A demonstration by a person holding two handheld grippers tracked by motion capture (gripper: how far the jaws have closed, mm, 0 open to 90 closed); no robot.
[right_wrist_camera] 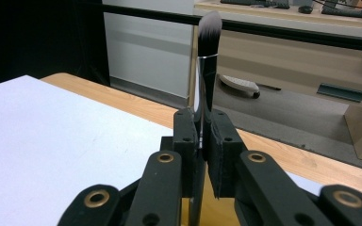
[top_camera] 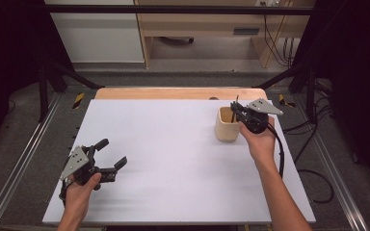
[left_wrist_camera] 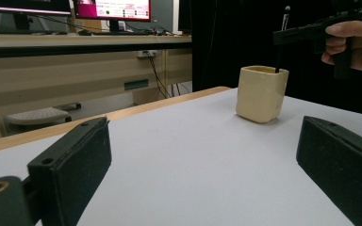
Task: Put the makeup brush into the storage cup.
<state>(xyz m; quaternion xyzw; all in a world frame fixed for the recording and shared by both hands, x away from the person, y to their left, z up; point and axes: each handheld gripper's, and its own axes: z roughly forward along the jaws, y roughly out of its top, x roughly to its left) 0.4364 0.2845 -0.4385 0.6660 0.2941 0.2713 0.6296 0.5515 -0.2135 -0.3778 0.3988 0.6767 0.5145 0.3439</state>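
While the right gripper (top_camera: 235, 109) clamped a slim black makeup brush (right_wrist_camera: 206, 70) upright over the cream square ceramic cup (top_camera: 227, 125), the left gripper (top_camera: 110, 153) hovered wide open, empty, over the white table (top_camera: 173, 144); no writing was legible.

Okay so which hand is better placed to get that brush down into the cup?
The right. Its tool is shut on the brush, held upright right over the beige cup, so it likely just needs lowering and releasing. The left tool is open, holds nothing, and sits far across the table.
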